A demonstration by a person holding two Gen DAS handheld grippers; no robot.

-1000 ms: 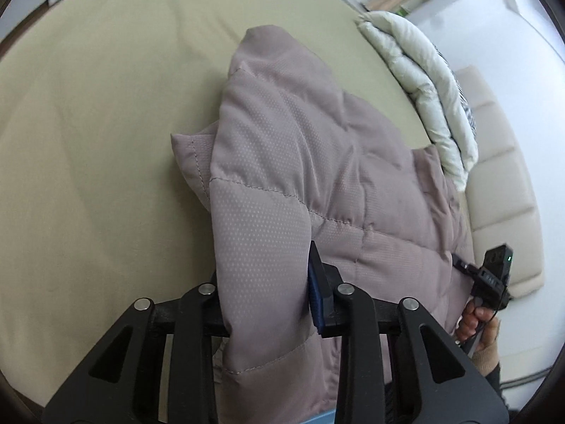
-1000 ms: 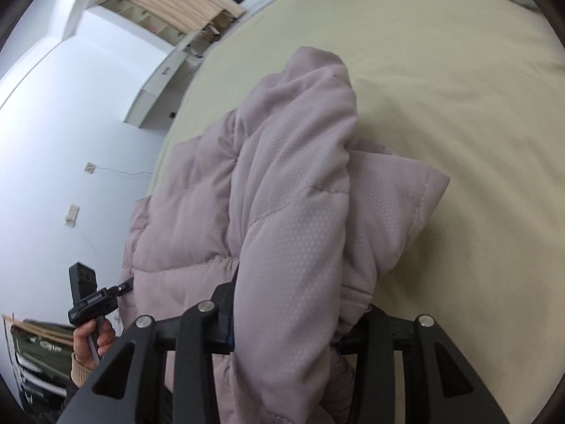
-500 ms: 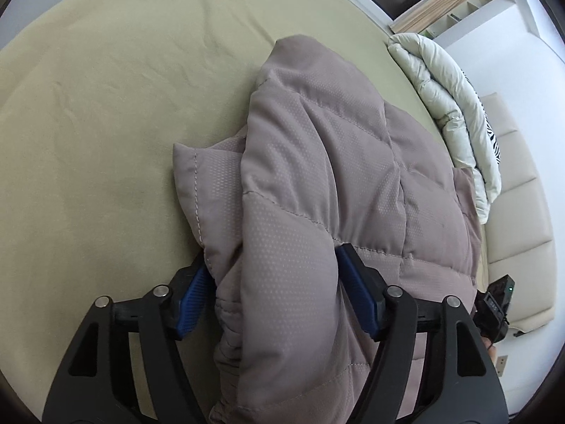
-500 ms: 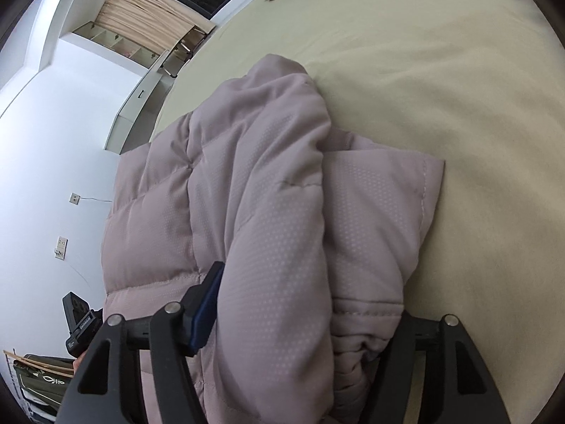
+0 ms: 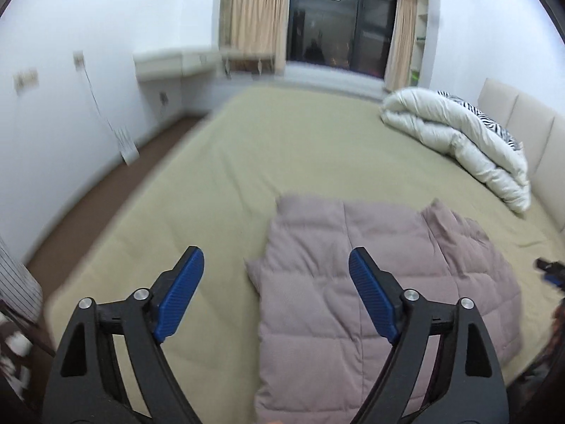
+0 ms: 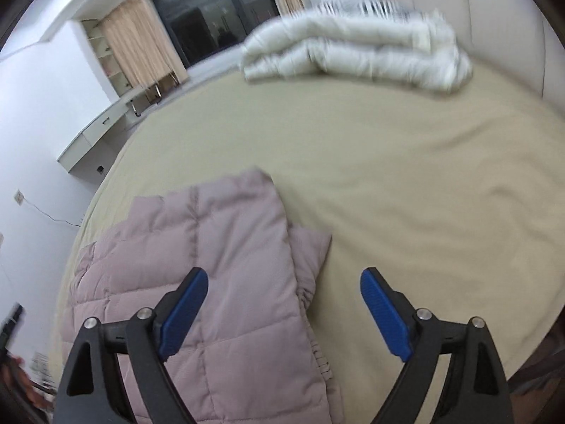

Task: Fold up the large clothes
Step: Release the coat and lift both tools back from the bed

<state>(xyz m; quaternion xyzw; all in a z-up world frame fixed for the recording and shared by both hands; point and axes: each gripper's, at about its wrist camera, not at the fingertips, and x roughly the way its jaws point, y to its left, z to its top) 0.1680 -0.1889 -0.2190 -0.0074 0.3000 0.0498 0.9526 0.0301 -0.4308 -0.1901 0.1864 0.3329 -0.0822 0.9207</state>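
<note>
A mauve quilted puffer jacket (image 5: 353,282) lies folded and flat on the beige bed (image 5: 282,148). In the left wrist view my left gripper (image 5: 275,265) hovers above its left edge, jaws still opening, blue pads (image 5: 180,293) wide apart and nothing pressed between them. The jacket (image 6: 219,268) fills the lower left of the right wrist view. My right gripper (image 6: 284,286) hangs over its right edge and tucked sleeve, jaws also opening and empty. The right gripper's tip (image 5: 551,272) shows at the left wrist view's right edge.
A folded white duvet (image 5: 459,141) with a zebra-striped pillow lies at the head of the bed, by the padded cream headboard (image 5: 522,116). A dark window with tan curtains (image 5: 339,24) is beyond the bed. Brown floor (image 5: 91,212) and a white wall run along the left side.
Both grippers let go of the jacket, opened wide and lifted up and back. The jacket now lies flat on the bed, and the views tilted up to show the room.
</note>
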